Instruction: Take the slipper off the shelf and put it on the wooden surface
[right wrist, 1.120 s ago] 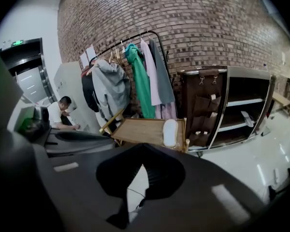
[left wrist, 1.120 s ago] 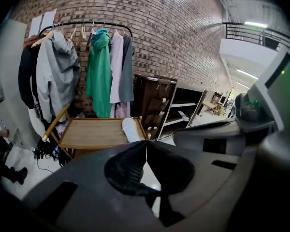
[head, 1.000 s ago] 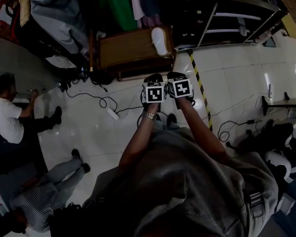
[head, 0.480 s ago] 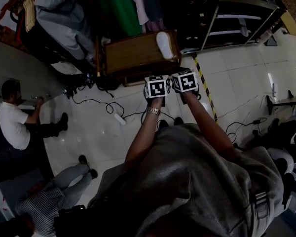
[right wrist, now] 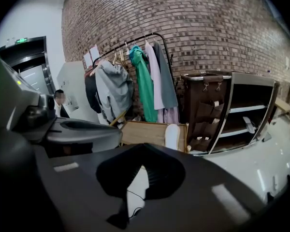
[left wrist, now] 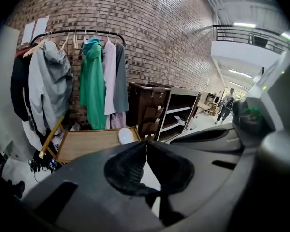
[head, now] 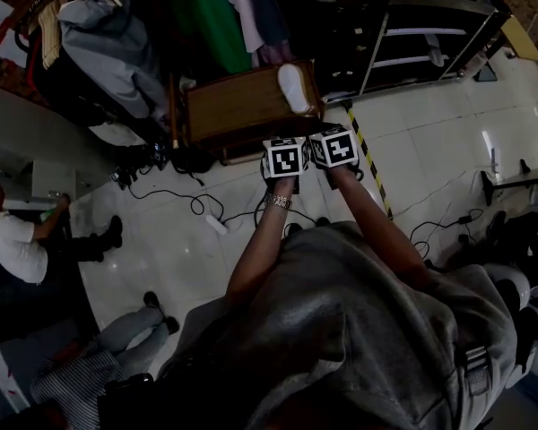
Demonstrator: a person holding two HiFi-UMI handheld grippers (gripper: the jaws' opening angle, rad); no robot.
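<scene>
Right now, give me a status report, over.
Left gripper and right gripper shut, empty. White slipper lying on wooden surface, at its shelf-side end. Nothing seen in the way.

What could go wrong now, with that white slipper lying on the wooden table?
1. The slipper lies at the right edge of the table, by a corner. A nudge there could probably send it to the floor.
2. Cables trail over the floor in front of the table. The person might trip on them when stepping closer.
</scene>
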